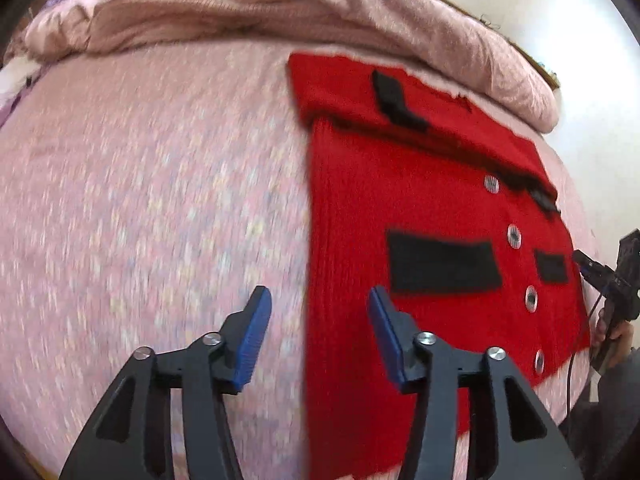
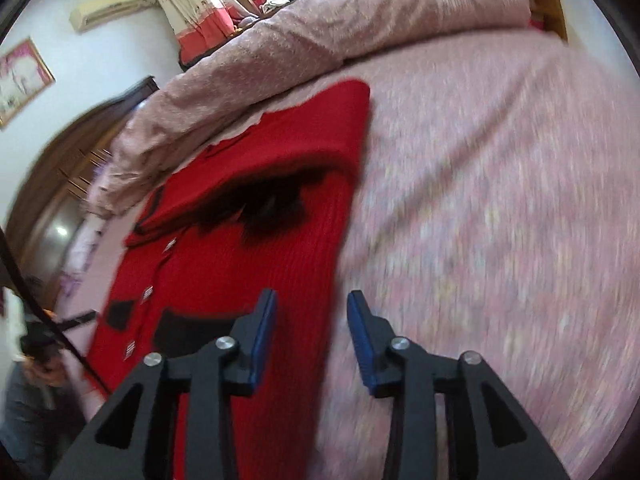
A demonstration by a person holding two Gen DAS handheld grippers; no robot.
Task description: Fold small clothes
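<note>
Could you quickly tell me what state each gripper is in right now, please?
Left gripper: open, holding nothing, above the edge of the red cardigan.
Right gripper: open, holding nothing, over the cardigan's other edge.

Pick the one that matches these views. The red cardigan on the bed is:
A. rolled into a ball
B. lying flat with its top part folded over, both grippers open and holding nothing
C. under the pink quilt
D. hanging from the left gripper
B: the red cardigan lies flat on the bed sheet with its top folded down, and the left gripper and right gripper both stand open, empty.
</note>
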